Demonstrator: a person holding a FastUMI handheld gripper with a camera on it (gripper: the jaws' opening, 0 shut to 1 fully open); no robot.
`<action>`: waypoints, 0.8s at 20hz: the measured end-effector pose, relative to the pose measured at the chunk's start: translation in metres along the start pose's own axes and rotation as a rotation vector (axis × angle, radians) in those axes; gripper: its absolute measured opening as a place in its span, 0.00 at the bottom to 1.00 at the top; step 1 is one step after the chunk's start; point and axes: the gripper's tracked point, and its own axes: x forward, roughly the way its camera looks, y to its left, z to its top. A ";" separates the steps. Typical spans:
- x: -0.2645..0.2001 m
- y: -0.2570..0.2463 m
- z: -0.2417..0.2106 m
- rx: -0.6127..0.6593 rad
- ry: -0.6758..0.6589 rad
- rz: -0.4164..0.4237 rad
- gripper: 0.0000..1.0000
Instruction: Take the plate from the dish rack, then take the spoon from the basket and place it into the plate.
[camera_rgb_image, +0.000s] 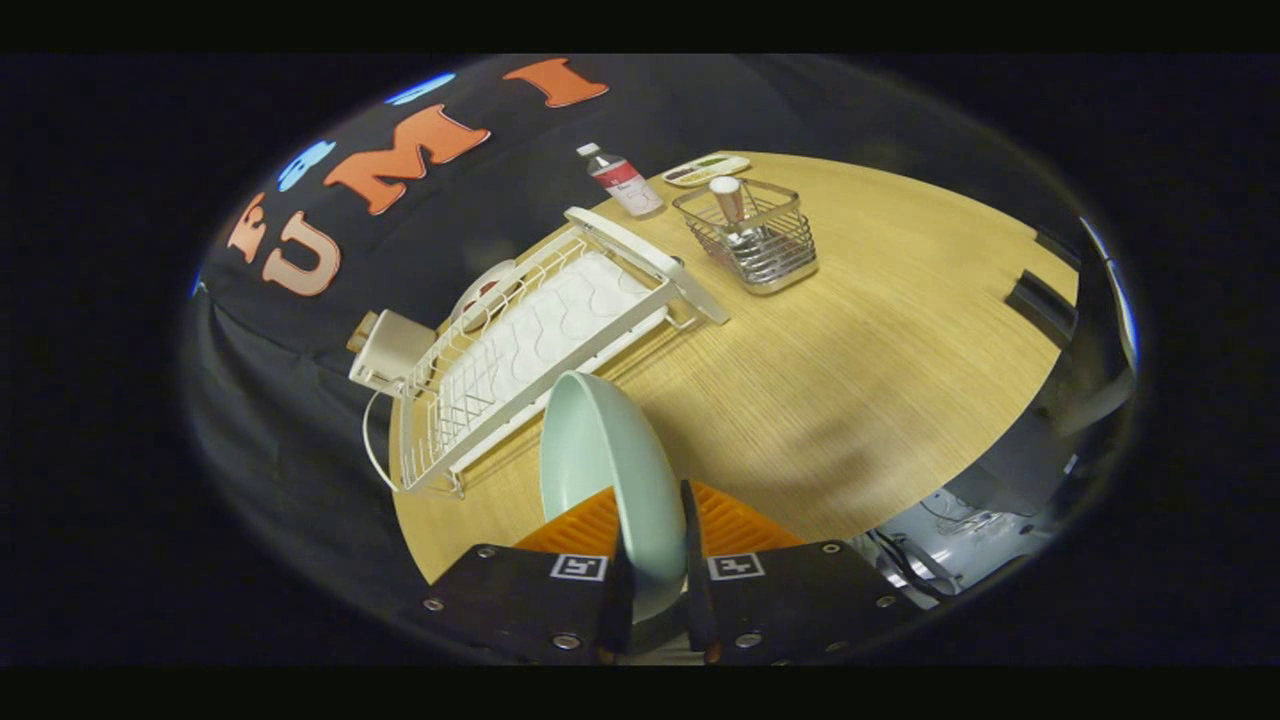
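Plate: the pale green plate (610, 480) is out of the dish rack (530, 350) and held on edge, low in the middle of the frame, above the wooden table (850, 380).
Claw: the gripper (655, 590) is clamped on the plate's lower rim, one finger on each face, with only the plate's thickness between them.
Done: taking the plate looks finished; the white wire rack lies left of centre, with nothing standing in its slots as far as can be seen.
Left: the plate is not yet set down, I judge; the spoon step has not begun.
Spoon: a pale handle (728, 197) stands in the wire basket (750, 235) in the upper middle, well beyond the fingers; probably the spoon.
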 end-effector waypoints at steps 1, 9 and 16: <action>0.004 0.000 -0.004 0.009 0.016 -0.001 0.23; 0.006 -0.018 -0.010 -0.034 0.054 -0.055 0.37; -0.013 -0.039 0.034 -0.064 -0.069 -0.107 0.54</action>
